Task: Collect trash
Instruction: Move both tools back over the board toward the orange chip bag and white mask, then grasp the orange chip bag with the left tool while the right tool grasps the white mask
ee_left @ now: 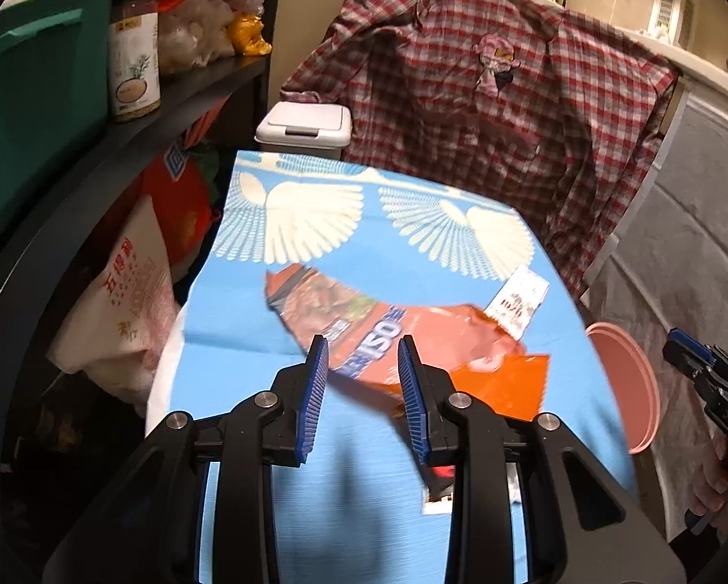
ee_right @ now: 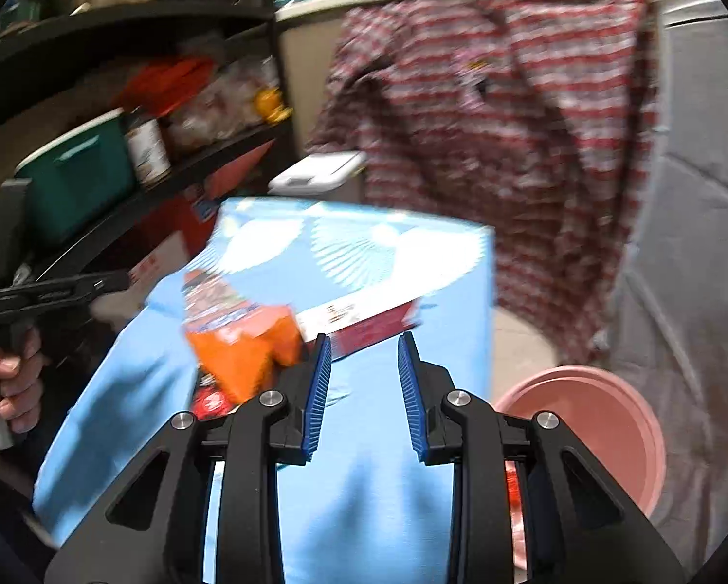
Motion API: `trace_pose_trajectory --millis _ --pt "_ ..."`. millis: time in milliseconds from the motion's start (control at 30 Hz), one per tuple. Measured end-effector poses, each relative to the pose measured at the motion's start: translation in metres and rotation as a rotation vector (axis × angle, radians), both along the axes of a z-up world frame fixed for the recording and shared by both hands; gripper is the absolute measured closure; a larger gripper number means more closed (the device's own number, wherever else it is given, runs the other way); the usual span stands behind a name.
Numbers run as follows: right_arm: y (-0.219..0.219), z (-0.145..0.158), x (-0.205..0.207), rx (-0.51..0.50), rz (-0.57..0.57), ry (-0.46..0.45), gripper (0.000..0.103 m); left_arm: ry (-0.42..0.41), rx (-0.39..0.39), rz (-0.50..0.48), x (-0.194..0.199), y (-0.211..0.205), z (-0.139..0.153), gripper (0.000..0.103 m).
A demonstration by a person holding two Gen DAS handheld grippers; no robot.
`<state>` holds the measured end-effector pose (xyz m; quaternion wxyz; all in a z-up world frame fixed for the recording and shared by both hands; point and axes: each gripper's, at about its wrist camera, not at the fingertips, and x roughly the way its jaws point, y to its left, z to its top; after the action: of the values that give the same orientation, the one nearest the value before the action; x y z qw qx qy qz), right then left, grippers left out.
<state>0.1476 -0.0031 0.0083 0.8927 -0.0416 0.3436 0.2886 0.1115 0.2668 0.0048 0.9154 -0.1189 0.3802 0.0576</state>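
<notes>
An orange snack wrapper point(ee_left: 403, 336) lies crumpled on the blue tablecloth point(ee_left: 344, 477); it also shows in the right wrist view point(ee_right: 247, 340). A white and red paper packet point(ee_left: 517, 301) lies just beyond it, also in the right wrist view point(ee_right: 364, 321). My left gripper point(ee_left: 362, 355) is open, its blue pads either side of the wrapper's near edge, just above it. My right gripper point(ee_right: 364, 350) is open and empty above the cloth, to the right of the wrapper. A pink bin point(ee_right: 592, 433) stands at the table's right edge, also in the left wrist view point(ee_left: 631, 384).
A white lidded bin point(ee_left: 303, 129) stands behind the table. A plaid shirt point(ee_left: 500, 97) hangs at the back. Dark shelves point(ee_left: 135, 131) at left hold a green box point(ee_left: 38, 97), a jar and bags. A small red scrap point(ee_right: 210, 401) lies near the wrapper.
</notes>
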Motion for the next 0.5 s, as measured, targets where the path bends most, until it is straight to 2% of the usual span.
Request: trace_pose_trajectory --millis 67,300,500 --pt "0.015 -0.007 -0.003 -0.017 0.042 0.015 0.069 0.008 0.001 0.001 0.000 0.005 -0.004 0.073" --pt "0.060 -0.038 -0.010 -0.079 0.182 0.099 0.047 0.031 -0.009 0.004 0.004 0.019 -0.017 0.073" --pt "0.084 -0.059 -0.015 -0.152 0.259 0.128 0.036 0.064 -0.024 -0.007 0.010 0.026 -0.032 0.073"
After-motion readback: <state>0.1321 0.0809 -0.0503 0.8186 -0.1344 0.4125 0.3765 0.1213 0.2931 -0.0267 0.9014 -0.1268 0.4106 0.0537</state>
